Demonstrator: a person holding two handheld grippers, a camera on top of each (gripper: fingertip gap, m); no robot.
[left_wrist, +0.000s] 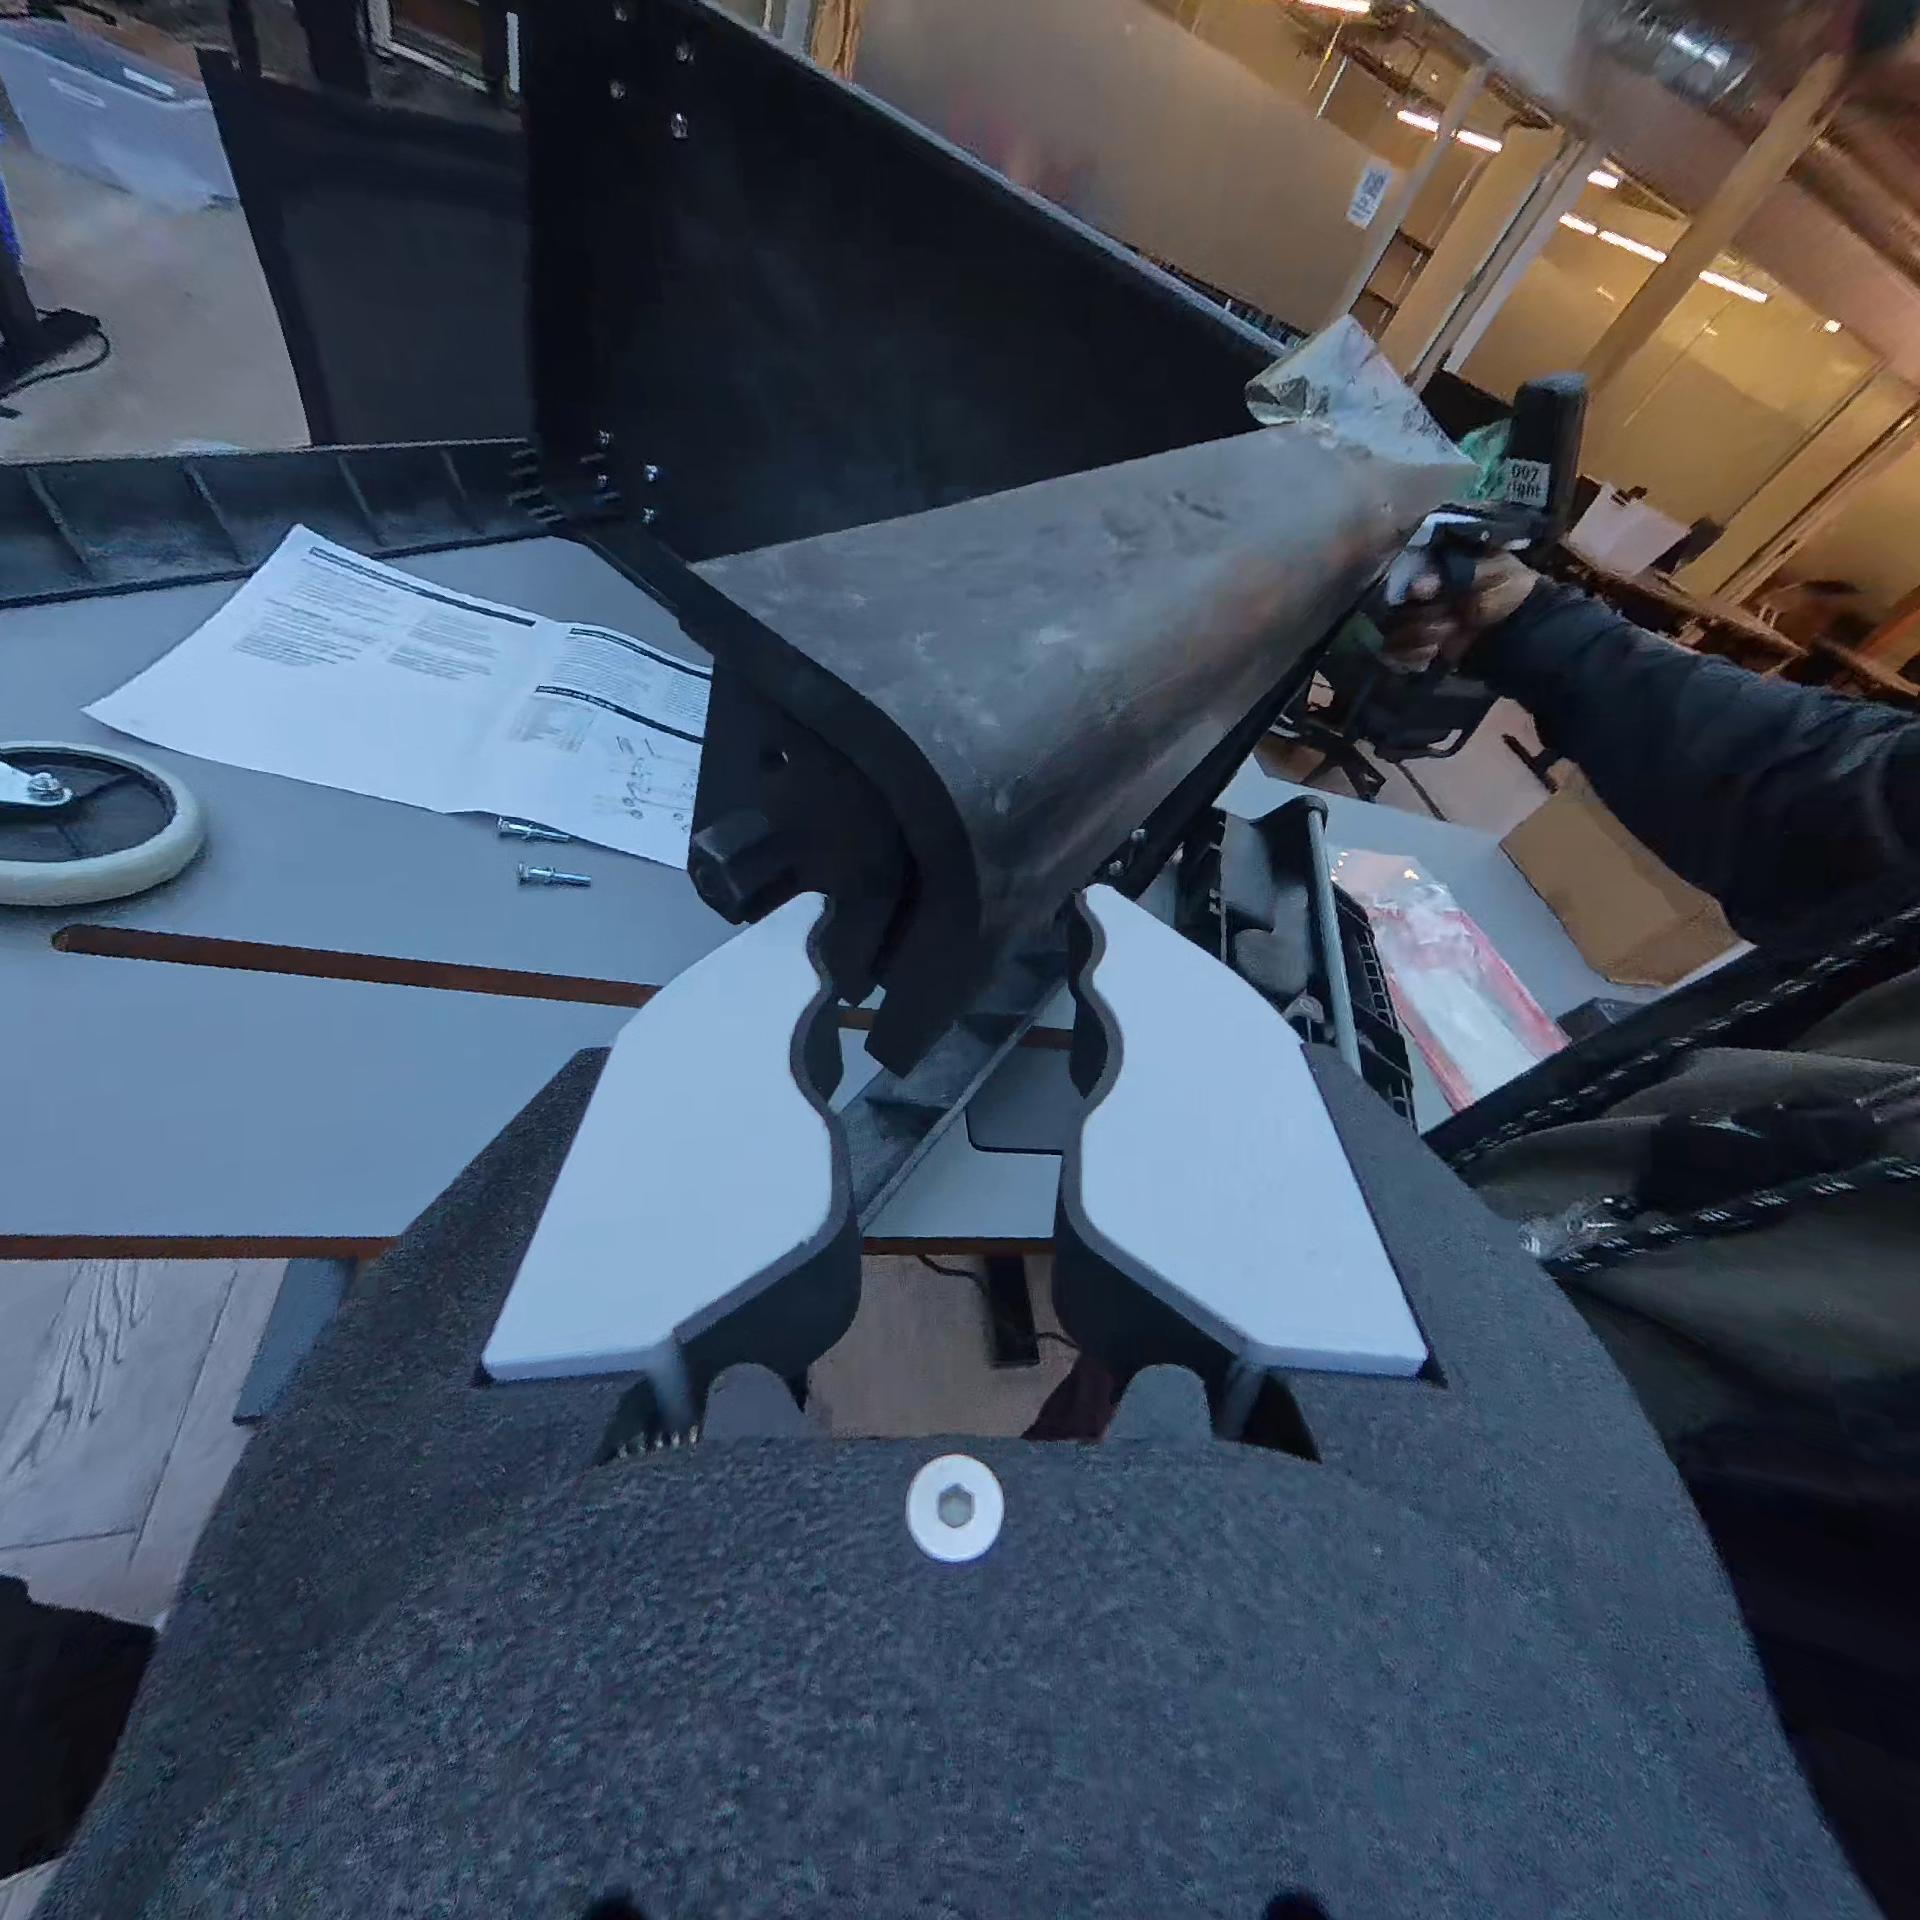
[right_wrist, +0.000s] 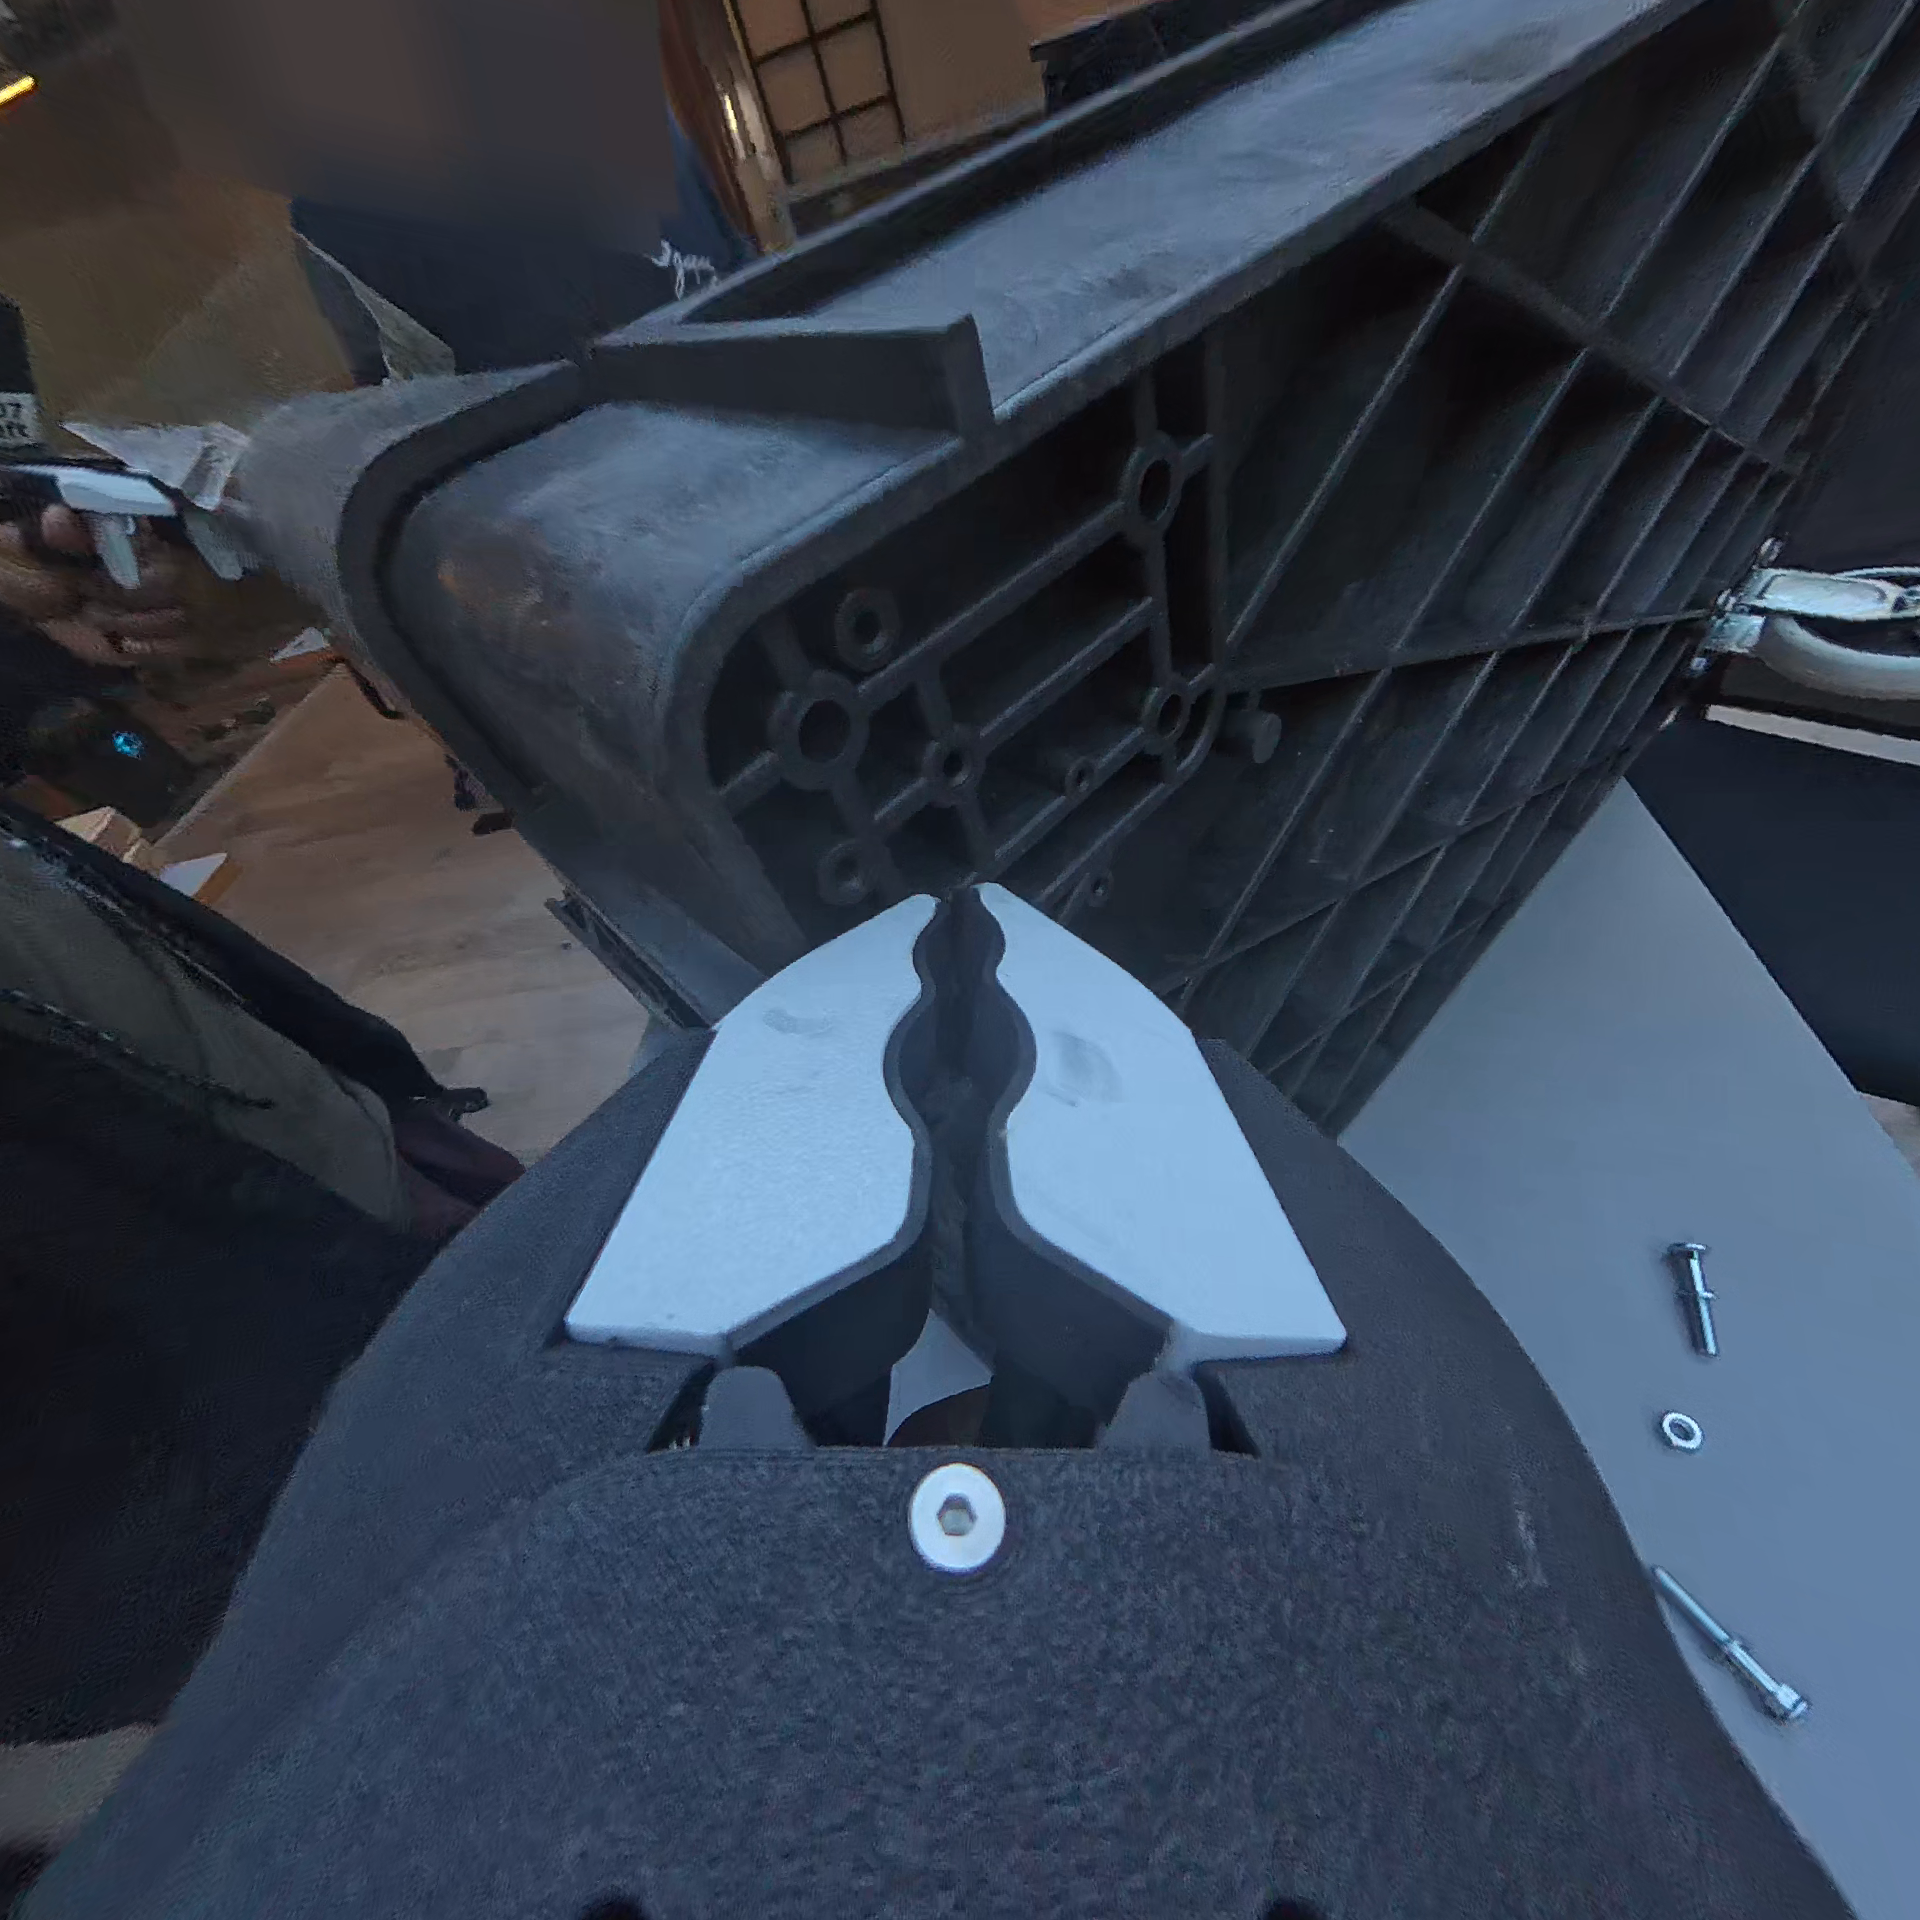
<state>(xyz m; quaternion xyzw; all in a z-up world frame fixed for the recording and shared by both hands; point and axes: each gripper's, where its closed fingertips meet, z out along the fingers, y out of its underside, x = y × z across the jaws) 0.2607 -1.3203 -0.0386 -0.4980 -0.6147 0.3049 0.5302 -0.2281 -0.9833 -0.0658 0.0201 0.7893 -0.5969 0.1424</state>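
A big black plastic cart part is held up over the grey table (left_wrist: 312, 1039). Its rounded handle bar (left_wrist: 1091, 644) runs away from me in the left wrist view. My left gripper (left_wrist: 951, 914) is shut on the near end of this bar, one finger on each side. In the right wrist view the bar (right_wrist: 582, 582) joins a ribbed tray underside (right_wrist: 1351, 623). My right gripper (right_wrist: 958, 899) is shut on a thin rib at that underside's edge. The right gripper also shows in the left wrist view (left_wrist: 1455, 551) at the bar's far end. The left gripper shows in the right wrist view (right_wrist: 197, 520).
A printed sheet (left_wrist: 416, 665), two bolts (left_wrist: 551, 876) and a caster wheel (left_wrist: 83, 821) lie on the table. More bolts (right_wrist: 1694, 1299) and a washer (right_wrist: 1680, 1430) lie to the right. A red packet (left_wrist: 1455, 977) and a cardboard box (left_wrist: 1600, 894) are beyond. A black upright panel (left_wrist: 831, 312) stands behind. My hands' fingertips stand some 60 centimetres from each other.
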